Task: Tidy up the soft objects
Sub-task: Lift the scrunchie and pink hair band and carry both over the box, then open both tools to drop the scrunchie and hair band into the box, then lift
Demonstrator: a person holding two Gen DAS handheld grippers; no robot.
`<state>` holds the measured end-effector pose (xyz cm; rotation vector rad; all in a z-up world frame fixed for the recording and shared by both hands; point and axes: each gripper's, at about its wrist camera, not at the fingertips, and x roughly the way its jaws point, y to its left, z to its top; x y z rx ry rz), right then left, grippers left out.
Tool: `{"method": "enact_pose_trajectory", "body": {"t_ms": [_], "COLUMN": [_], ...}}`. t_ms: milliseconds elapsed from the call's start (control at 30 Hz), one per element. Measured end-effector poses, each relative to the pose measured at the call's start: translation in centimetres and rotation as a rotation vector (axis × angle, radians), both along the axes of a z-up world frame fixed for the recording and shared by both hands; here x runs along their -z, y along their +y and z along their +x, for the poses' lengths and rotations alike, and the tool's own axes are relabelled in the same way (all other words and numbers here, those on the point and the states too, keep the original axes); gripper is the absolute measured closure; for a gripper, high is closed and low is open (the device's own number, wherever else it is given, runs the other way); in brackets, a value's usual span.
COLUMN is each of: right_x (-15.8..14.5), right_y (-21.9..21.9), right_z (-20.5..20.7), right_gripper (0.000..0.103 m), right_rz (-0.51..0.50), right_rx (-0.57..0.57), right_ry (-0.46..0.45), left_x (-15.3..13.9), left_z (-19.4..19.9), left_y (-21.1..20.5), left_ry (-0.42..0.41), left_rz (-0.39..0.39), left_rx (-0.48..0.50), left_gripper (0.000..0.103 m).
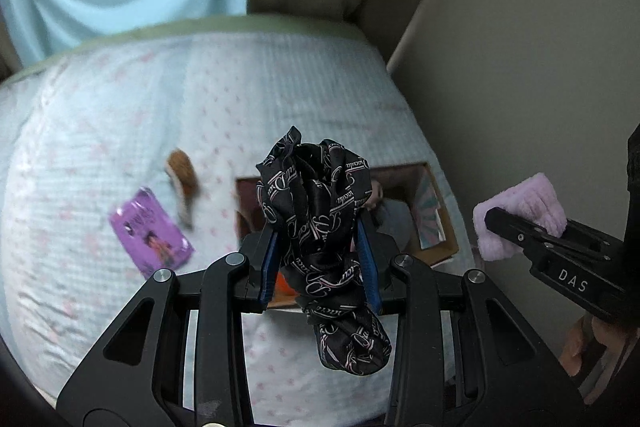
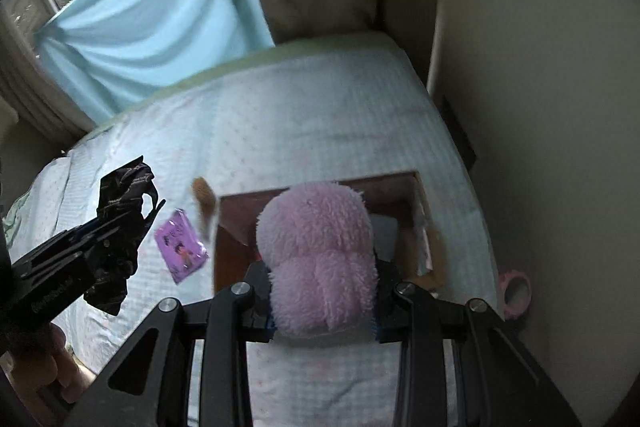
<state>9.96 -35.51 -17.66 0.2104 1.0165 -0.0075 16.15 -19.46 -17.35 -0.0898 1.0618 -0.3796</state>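
A bed (image 2: 320,107) in a pale quilted cover carries an open cardboard box (image 2: 236,223), the target for 2 soft loads held above it. The right hand-held gripper (image 2: 324,301) is clenched on a fluffy pink plush (image 2: 316,251), hanging over the box's near edge with the opening at 12 o'clock, so it looks the nearer of the 2. The left hand-held gripper (image 1: 318,259) grasps a knotted black printed scarf (image 1: 316,203), bundle running upright between the jaws, the box (image 1: 436,227) at 1 o'clock. A purple packet (image 1: 150,231) and a small brown toy (image 1: 184,179) lie at 10 o'clock.
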Motion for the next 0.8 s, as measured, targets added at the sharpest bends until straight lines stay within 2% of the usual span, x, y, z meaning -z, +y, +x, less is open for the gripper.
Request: {"method": "enact_pose_trajectory", "body": {"t_ms": [233,333,533,700,733,767,800], "right_x": [4.3,6.3,10.4,13.7,14.2,14.6,15.1], "right_y": [-3.4,-4.1,-5.0,-5.4,-5.4,-5.5,-5.6], "right_z": [2.4,3.3,5.4,6.9,7.1,7.3,7.5], "right_gripper": [0.072,0.072,0.072,0.072,0.072,0.065,0.059], "right_rz": [0.012,0.026,0.07,0.105,0.114,0.124,0.136], "right_rx": [0.029,0.034,0.045,0.064,0.069,0.075,0.08], "right_ry": [0.124,0.171,0.267,0.346,0.359,0.371,0.385], "left_x": [6.2,8.7,13.2,16.2,16.6,16.8,16.9], "left_z": [3.3,4.8,7.2,8.4,8.5,8.7,8.8], "left_y": [-2.7,-4.1,-5.6,-6.7,-6.8,-6.8,-6.9], "left_ry": [0.14,0.194,0.303,0.357,0.368,0.375,0.379], "left_rz": [0.034,0.089,0.144,0.179,0.175,0.18,0.185], "left_rx": [0.008,0.02,0.066,0.109,0.116,0.117,0.118], "left_gripper": [0.072,0.072,0.072,0.072,0.07,0.068,0.056]}}
